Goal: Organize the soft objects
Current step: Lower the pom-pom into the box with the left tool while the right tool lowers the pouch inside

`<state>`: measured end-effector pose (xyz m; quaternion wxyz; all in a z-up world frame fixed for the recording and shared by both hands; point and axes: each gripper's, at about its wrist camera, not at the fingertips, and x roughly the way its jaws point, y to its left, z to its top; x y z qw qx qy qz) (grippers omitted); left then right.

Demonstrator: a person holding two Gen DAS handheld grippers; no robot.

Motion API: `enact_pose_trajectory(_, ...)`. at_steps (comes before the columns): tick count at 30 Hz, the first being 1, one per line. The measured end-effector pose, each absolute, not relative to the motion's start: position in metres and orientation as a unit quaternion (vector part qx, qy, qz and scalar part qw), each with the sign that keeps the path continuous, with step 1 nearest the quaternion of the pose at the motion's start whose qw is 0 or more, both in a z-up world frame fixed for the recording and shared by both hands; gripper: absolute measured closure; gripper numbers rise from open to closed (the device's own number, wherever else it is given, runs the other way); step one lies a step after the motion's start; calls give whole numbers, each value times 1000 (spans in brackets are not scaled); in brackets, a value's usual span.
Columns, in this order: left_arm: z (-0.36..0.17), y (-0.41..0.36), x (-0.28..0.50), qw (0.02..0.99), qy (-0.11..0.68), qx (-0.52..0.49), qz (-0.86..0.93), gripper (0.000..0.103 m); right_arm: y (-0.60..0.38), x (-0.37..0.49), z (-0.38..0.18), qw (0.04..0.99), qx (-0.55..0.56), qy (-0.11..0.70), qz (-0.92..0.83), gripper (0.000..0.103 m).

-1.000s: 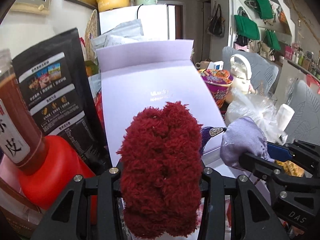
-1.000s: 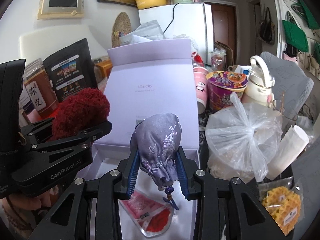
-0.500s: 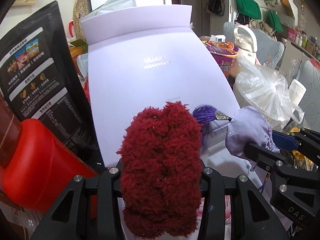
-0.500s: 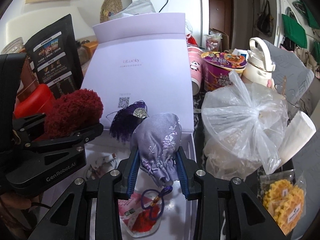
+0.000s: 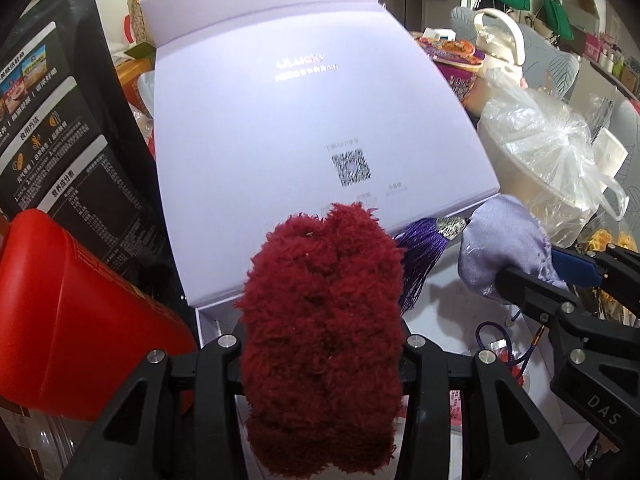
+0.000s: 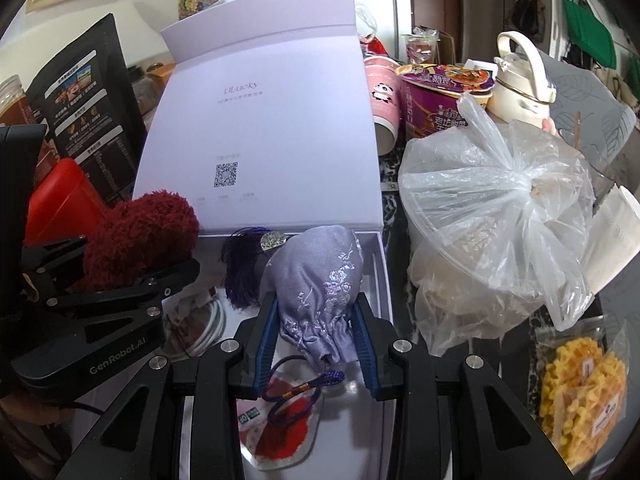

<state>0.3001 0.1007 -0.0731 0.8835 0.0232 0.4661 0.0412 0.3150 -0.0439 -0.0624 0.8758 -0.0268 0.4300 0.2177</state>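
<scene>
Cluttered dark tabletop (image 6: 394,216). Open lilac box (image 6: 260,128) at centre, black pouch (image 6: 86,92) left. Right: knotted plastic bag (image 6: 500,216), packaged yellow waffles (image 6: 580,392).

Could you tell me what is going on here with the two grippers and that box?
A person is packing soft things into an open lavender box. The left gripper is shut on a fluffy dark red item, and the right gripper is shut on a lilac embroidered pouch with a purple tassel. Both hang over the box's tray, where a red packet already lies.
</scene>
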Motion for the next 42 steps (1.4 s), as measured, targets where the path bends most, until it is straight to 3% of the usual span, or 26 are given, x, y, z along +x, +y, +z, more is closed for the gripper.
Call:
enact_pose_trajectory(7,-88,95,306,865,497,36,48,61,-44,317,-64,873,-25,437,217,66)
enact_pose_trajectory(16,-99,85,312,854,514,60,54,55,-42,315,-61,878,-47,434,199,53)
enact_pose_trajectory(42,-35,70,270,895,442,44,39,54,-69,276,-6,898,-39,392,194,52)
